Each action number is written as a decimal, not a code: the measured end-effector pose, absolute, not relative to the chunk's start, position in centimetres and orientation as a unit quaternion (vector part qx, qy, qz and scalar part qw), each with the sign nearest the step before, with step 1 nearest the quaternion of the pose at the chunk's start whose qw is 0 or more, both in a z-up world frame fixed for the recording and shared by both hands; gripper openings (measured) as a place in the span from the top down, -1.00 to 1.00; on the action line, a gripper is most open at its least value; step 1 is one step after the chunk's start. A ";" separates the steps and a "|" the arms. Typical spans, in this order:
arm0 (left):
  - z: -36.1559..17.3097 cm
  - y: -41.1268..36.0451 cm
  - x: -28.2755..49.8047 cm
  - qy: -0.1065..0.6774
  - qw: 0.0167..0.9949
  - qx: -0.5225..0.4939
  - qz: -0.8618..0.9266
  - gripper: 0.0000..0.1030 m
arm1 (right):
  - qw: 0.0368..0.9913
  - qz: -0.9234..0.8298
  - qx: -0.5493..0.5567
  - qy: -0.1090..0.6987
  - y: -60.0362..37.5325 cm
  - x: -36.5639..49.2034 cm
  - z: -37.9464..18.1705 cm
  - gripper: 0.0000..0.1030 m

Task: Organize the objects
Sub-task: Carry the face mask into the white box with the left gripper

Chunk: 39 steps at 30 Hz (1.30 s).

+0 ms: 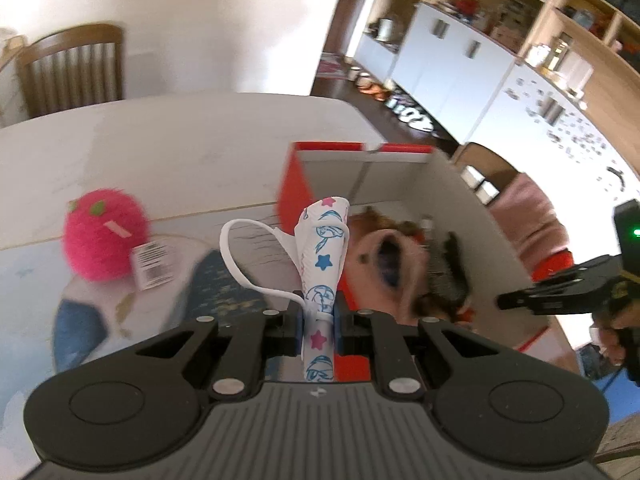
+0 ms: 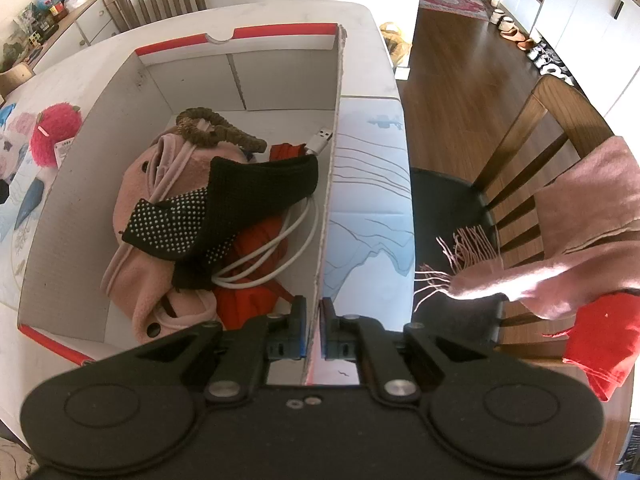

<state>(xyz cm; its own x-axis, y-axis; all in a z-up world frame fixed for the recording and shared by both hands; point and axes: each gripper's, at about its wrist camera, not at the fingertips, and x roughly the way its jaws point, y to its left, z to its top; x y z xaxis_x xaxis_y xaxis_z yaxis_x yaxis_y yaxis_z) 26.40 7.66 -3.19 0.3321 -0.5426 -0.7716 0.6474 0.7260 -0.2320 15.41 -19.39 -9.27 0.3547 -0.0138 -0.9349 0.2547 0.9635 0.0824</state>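
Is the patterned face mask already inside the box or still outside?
Outside. The face mask is clamped in the left gripper, in front of the box.

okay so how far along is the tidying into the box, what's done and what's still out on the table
Done: pink hat, black glove, white cable and red cloth lie in the box. In hand: left gripper holds a printed face mask; right gripper pinches the box wall. Left: pink plush ball on the table.

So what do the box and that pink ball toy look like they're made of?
The box looks like cardboard: matte white inside, red outside, with fold creases and a raw fluted edge along its wall. The pink ball toy looks like plush, probably synthetic fur: fuzzy, shaggy outline and a paper tag attached.
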 end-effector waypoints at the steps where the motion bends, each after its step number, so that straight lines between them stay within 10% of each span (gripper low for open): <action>1: -3.0 7.1 26.2 0.446 0.812 0.062 -0.372 0.75 | 0.816 -0.082 0.107 0.562 -19.4 15.4 -9.3 0.89; 39: -9.0 -12.7 27.3 0.455 0.735 0.259 -0.430 0.75 | 0.818 -0.078 0.120 0.557 -19.8 15.3 -9.3 0.88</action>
